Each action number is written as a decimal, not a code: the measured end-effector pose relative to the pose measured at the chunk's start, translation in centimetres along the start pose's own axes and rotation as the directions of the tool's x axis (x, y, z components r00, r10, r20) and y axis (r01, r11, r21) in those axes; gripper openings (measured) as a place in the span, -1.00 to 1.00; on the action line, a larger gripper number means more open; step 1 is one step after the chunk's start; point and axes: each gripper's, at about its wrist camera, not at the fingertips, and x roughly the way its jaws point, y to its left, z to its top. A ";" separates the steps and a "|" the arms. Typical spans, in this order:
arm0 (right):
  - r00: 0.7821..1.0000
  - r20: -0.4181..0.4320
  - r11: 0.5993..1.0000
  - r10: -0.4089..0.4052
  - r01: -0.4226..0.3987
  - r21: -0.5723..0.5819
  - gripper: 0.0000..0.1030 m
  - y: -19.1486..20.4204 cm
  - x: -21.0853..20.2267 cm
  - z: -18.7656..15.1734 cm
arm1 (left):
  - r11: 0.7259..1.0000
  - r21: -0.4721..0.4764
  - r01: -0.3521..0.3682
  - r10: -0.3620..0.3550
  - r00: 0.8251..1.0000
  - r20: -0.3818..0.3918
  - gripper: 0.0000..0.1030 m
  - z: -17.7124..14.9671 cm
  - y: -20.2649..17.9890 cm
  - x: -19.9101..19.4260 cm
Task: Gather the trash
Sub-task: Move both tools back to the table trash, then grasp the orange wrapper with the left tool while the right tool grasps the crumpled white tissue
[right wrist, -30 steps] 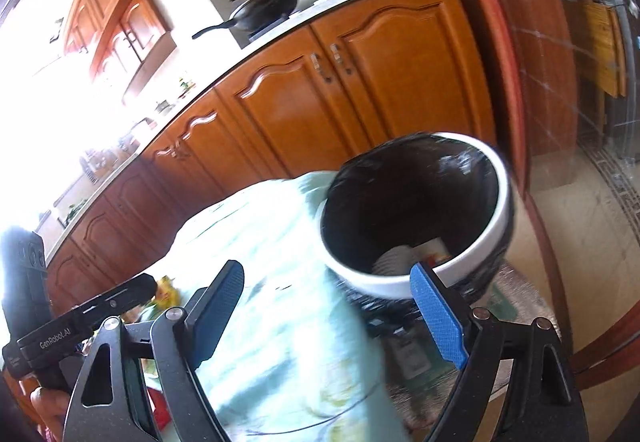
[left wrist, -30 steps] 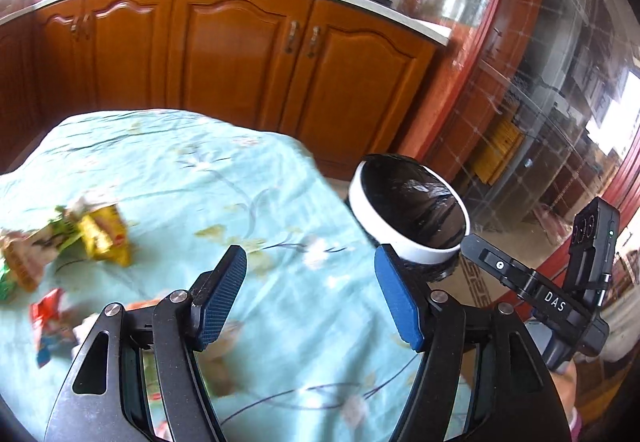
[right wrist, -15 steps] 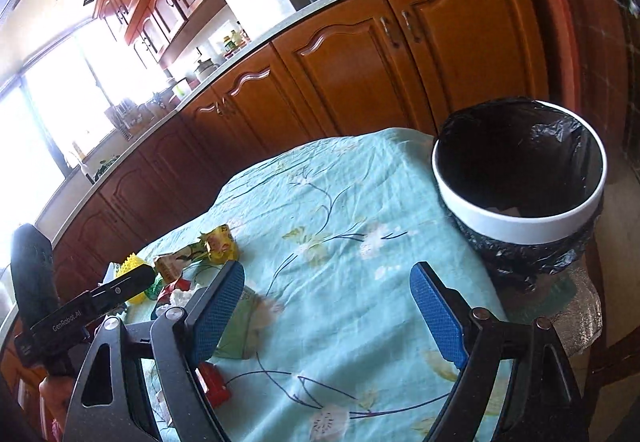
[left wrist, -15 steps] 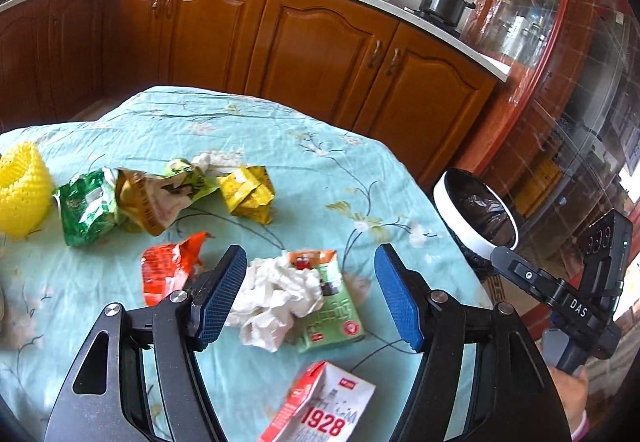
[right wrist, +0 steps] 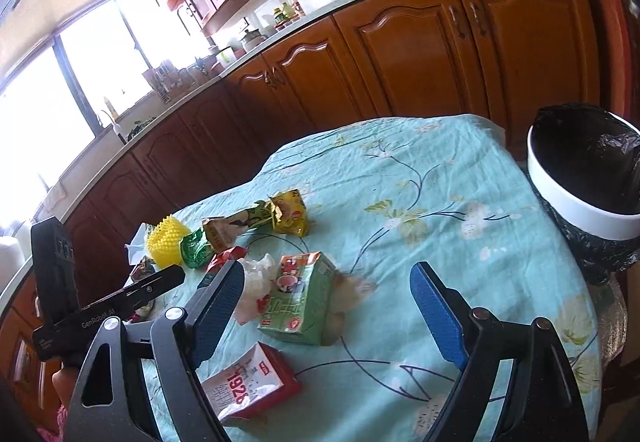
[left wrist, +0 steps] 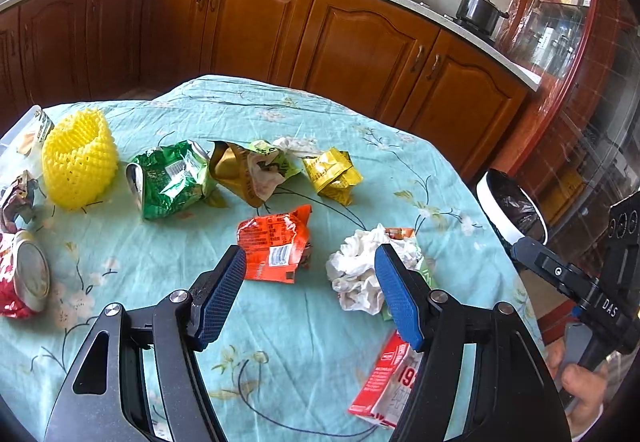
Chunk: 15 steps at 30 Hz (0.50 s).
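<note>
Trash lies on a table with a light blue flowered cloth (left wrist: 280, 114). An orange-red wrapper (left wrist: 274, 242) and a crumpled white tissue (left wrist: 356, 270) lie just ahead of my open, empty left gripper (left wrist: 308, 298). A green carton (right wrist: 298, 300) and a red 1928 carton (right wrist: 248, 386) lie before my open, empty right gripper (right wrist: 328, 316). A white bin with a black liner (right wrist: 584, 178) stands off the table's right edge; it also shows in the left wrist view (left wrist: 512, 206).
Farther back lie a green foil bag (left wrist: 168, 178), a brown wrapper (left wrist: 244, 170), a yellow wrapper (left wrist: 332, 174), a yellow foam net (left wrist: 80, 158) and a crushed red can (left wrist: 24, 278). Wooden kitchen cabinets (left wrist: 360, 46) stand behind the table.
Both views have swung left from the bin toward the table. The trash has come into view ahead of both grippers. Both grippers have stayed open.
</note>
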 end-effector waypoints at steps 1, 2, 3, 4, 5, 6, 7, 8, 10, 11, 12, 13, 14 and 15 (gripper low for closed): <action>1.000 -0.005 1.000 0.008 -0.008 -0.011 0.68 0.5 0.3 0.0 | 1.000 0.001 -0.002 0.002 1.000 -0.002 0.31 -0.1 0.2 0.0; 1.000 -0.011 1.000 0.014 -0.014 -0.021 0.68 1.0 0.5 -0.1 | 1.000 0.001 -0.005 0.005 1.000 -0.004 0.31 0.0 0.4 0.1; 1.000 -0.015 0.999 0.019 -0.020 -0.030 0.68 1.4 0.7 -0.2 | 1.000 0.000 -0.007 0.007 1.000 -0.006 0.31 -0.1 0.5 0.2; 0.999 -0.021 0.999 0.026 -0.027 -0.038 0.68 1.8 1.0 -0.2 | 1.000 -0.001 -0.010 0.010 1.000 -0.009 0.31 -0.1 0.7 0.3; 0.999 -0.026 0.998 0.033 -0.034 -0.045 0.68 2.2 1.3 -0.3 | 1.000 -0.003 -0.011 0.011 1.000 -0.013 0.31 -0.1 0.9 0.4; 0.999 -0.031 0.998 0.038 -0.039 -0.049 0.68 2.5 1.5 -0.3 | 1.000 -0.005 -0.012 0.012 1.000 -0.016 0.31 -0.1 1.1 0.5; 0.998 -0.038 0.998 0.043 -0.045 -0.054 0.68 2.8 1.8 -0.3 | 1.000 -0.006 -0.010 0.010 1.000 -0.018 0.31 -0.2 1.2 0.6; 0.998 -0.044 0.997 0.050 -0.053 -0.059 0.67 3.1 2.1 -0.4 | 1.000 -0.006 -0.008 0.008 1.000 -0.021 0.31 -0.1 1.3 0.7; 0.997 -0.055 0.996 0.062 -0.065 -0.068 0.65 3.7 2.7 -0.5 | 1.000 -0.003 -0.008 0.008 1.000 -0.026 0.31 -0.1 1.4 1.1; 0.996 -0.063 0.995 0.068 -0.072 -0.073 0.59 3.9 3.1 -0.5 | 1.000 0.001 -0.008 0.008 1.000 -0.028 0.31 -0.1 1.4 1.2; 0.994 -0.073 0.994 0.075 -0.081 -0.077 0.47 4.2 3.5 -0.6 | 1.000 0.005 -0.008 0.008 0.999 -0.031 0.31 -0.1 1.4 1.5; 0.993 -0.086 0.993 0.079 -0.086 -0.077 0.41 4.3 4.0 -0.6 | 1.000 0.008 -0.008 0.008 0.999 -0.035 0.31 -0.1 1.4 1.7; 0.992 -0.100 0.993 0.082 -0.090 -0.077 0.29 4.4 4.5 -0.6 | 1.000 0.010 -0.006 0.007 0.999 -0.039 0.31 0.0 1.4 1.9; 0.990 -0.112 0.993 0.087 -0.095 -0.075 0.21 4.5 5.1 -0.7 | 1.000 0.012 -0.004 0.004 0.999 -0.043 0.31 0.0 1.4 2.2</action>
